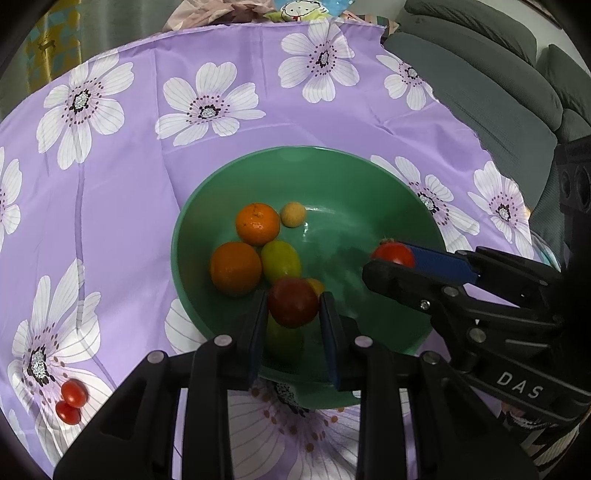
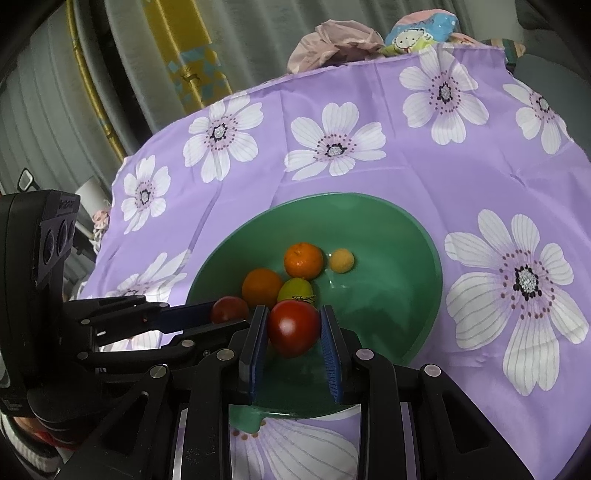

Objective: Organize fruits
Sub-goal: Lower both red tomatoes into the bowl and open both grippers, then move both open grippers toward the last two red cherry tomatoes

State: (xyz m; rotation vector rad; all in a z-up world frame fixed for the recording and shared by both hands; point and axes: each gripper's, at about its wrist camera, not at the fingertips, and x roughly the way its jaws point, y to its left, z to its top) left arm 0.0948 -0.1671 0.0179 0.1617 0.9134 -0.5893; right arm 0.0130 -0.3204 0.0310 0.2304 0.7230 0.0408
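A green bowl [image 1: 332, 166] sits on the purple flowered cloth; it also shows in the right wrist view [image 2: 406, 229]. Inside lie two oranges [image 1: 257, 223] [image 1: 235, 268], a yellow-green fruit [image 1: 280, 260] and a small tan fruit [image 1: 293, 214]. My left gripper [image 1: 293, 306] is shut on a dark red tomato [image 1: 293, 302] above the bowl's near side. My right gripper [image 2: 293, 326] is shut on a red tomato [image 2: 293, 328] above the bowl's near rim. The right gripper [image 1: 395, 258] with its tomato [image 1: 393, 254] also shows in the left wrist view, over the bowl's right side.
Two small red tomatoes [image 1: 72, 400] lie on the cloth [image 1: 129, 221] at the near left. A grey sofa [image 1: 498, 74] stands to the right. Crumpled fabric and a cartoon-print item [image 2: 417, 33] lie at the table's far edge.
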